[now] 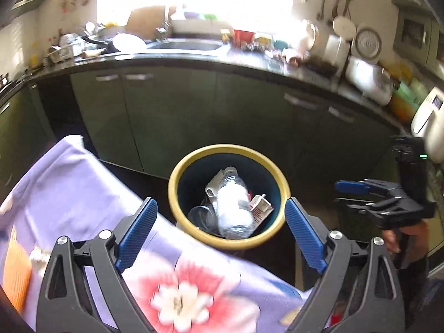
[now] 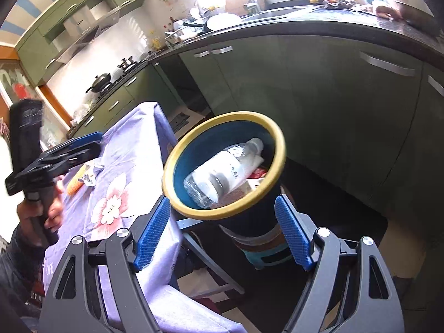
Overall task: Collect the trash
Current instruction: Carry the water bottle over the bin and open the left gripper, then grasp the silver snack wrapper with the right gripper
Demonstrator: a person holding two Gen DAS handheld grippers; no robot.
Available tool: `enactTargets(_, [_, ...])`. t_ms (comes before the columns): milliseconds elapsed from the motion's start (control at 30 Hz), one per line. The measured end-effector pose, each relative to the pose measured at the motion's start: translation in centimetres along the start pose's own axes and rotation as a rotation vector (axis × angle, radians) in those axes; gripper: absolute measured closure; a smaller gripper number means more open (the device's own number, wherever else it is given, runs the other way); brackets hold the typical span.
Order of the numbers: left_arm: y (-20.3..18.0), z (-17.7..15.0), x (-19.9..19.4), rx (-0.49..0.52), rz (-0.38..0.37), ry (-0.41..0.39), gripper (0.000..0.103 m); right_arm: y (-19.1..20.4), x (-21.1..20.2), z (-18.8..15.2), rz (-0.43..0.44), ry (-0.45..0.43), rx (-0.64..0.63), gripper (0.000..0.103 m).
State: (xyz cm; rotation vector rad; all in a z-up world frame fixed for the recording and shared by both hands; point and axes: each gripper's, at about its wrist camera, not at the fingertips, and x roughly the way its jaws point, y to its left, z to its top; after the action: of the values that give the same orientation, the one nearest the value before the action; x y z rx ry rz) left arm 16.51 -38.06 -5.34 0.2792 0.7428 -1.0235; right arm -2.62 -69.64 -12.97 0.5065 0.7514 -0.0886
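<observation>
A blue bin with a yellow rim (image 1: 177, 166) stands on the floor beside the table; it also shows in the right wrist view (image 2: 277, 133). Inside lie a clear plastic bottle (image 1: 233, 205) (image 2: 219, 174), a small red and white carton (image 1: 259, 208) and a clear cup (image 1: 201, 216). My left gripper (image 1: 220, 231) is open and empty above the bin. My right gripper (image 2: 222, 234) is open and empty, just in front of the bin. A crumpled wrapper (image 2: 90, 173) and an orange item (image 2: 74, 186) lie on the table.
A table with a lilac flowered cloth (image 1: 83, 194) (image 2: 130, 152) stands left of the bin. Green kitchen cabinets (image 1: 194, 111) (image 2: 333, 97) under a cluttered dark counter (image 1: 194, 55) stand behind it. The right gripper shows in the left wrist view (image 1: 349, 191).
</observation>
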Motion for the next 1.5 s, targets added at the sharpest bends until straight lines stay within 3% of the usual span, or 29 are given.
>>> enactTargets(133, [0.7, -4.5, -7.7, -0.054, 0.099, -0.116, 0.009, 3.5, 2.0, 0.5, 0.043, 0.035, -0.070, 0.026])
enactTargets(333, [3.0, -10.9, -16.9, -0.146, 0.334, -0.221, 0.007, 12.5, 6.9, 1.5, 0.159, 0.108, -0.254, 0.025])
enactTargets(533, [6.0, -15.6, -22.9, -0.283, 0.455, -0.281, 0.007, 23.7, 12.6, 1.8, 0.254, 0.168, -0.440, 0.023])
enactTargets(633, [6.4, -17.3, -24.6, -0.313, 0.509, -0.304, 0.007, 28.2, 15.8, 1.9, 0.302, 0.226, -0.442, 0.023])
enactTargets(800, [6.8, -19.5, -25.9, -0.354, 0.519, -0.326, 0.007, 32.3, 20.0, 3.3, 0.342, 0.287, -0.335, 0.023])
enactTargets(867, [7.0, -20.1, -26.0, -0.364, 0.508, -0.330, 0.007, 32.9, 21.2, 4.2, 0.294, 0.282, -0.310, 0.025])
enactTargets(1067, [7.3, -21.1, -26.1, -0.370, 0.496, -0.331, 0.007, 34.1, 24.8, 4.3, 0.150, 0.332, -0.338, 0.044])
enactTargets(1333, [8.2, -22.3, -26.3, -0.408, 0.469, -0.337, 0.007, 35.4, 26.9, 3.5, 0.107, 0.366, -0.360, 0.053])
enactTargets(1433, [8.2, -22.6, -26.2, -0.409, 0.471, -0.332, 0.007, 35.7, 27.2, 3.0, 0.106, 0.373, -0.372, 0.068])
enactTargets(1500, [8.3, -22.7, -26.3, -0.412, 0.468, -0.331, 0.007, 35.7, 26.7, 2.8, 0.111, 0.354, -0.382, 0.070])
